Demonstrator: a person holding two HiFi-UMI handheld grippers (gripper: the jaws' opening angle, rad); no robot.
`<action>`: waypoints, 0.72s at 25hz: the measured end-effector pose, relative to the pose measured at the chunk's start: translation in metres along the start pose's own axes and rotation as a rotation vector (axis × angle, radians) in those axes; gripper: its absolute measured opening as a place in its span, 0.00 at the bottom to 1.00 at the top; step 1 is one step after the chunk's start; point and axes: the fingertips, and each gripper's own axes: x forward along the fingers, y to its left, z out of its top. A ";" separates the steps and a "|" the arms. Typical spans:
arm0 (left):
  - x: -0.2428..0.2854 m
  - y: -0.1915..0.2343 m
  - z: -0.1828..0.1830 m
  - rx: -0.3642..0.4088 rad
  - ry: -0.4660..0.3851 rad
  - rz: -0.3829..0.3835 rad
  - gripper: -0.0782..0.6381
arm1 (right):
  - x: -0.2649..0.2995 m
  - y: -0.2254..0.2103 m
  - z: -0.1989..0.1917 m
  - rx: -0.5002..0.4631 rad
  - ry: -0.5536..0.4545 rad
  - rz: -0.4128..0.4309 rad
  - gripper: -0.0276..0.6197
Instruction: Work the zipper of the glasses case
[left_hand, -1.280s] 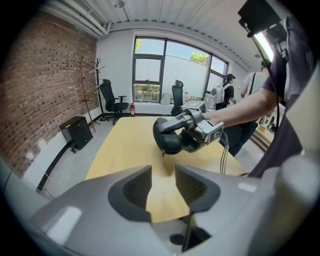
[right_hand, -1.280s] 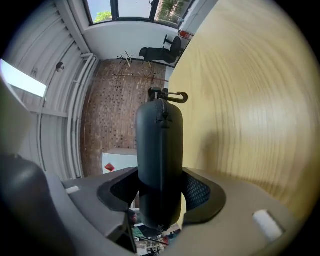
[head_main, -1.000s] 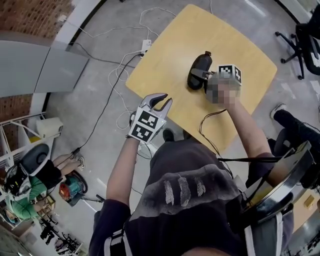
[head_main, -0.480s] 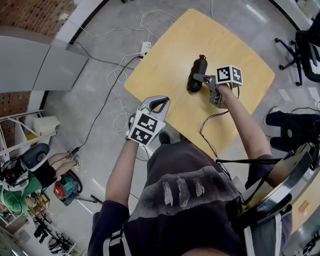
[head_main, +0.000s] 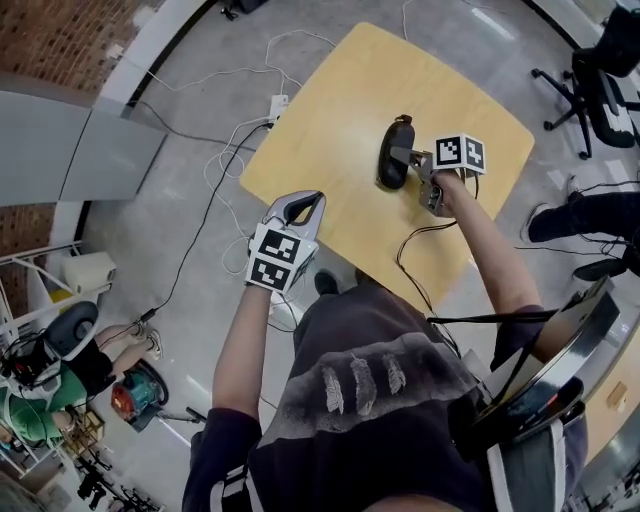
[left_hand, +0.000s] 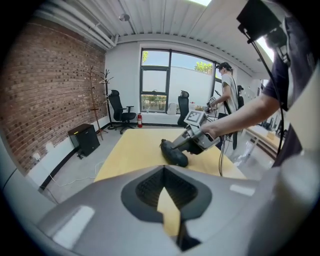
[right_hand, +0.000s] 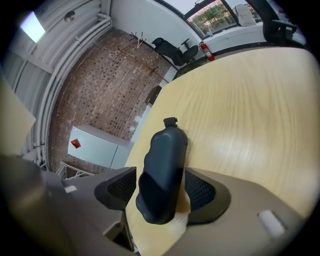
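Observation:
The dark glasses case (head_main: 393, 155) lies on the wooden table (head_main: 330, 110), its zipper pull at the far end (right_hand: 170, 120). My right gripper (head_main: 403, 160) reaches in from the right, and the case (right_hand: 164, 165) sits between its wide-spread jaws. The pads (right_hand: 122, 187) stand close beside it, and I see no squeeze on it. My left gripper (head_main: 303, 203) hovers at the table's near-left edge, away from the case (left_hand: 174, 152). It is shut and holds nothing.
The right gripper's cable (head_main: 420, 240) trails over the table's near edge. Cables and a power strip (head_main: 277, 102) lie on the floor to the left. Office chairs (head_main: 600, 90) stand at the right. In the left gripper view a person (left_hand: 230, 95) stands behind the table.
My left gripper's jaws have closed and it has drifted slightly left. The right gripper stays at the case.

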 end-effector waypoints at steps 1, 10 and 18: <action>-0.001 0.003 0.004 -0.005 -0.011 0.007 0.11 | -0.003 -0.002 0.000 -0.004 -0.011 -0.010 0.52; -0.024 0.003 0.012 0.003 -0.056 0.040 0.11 | -0.026 0.011 0.008 -0.063 -0.074 -0.049 0.51; -0.060 0.008 0.016 0.010 -0.138 0.067 0.11 | -0.048 0.064 0.007 -0.183 -0.165 -0.032 0.38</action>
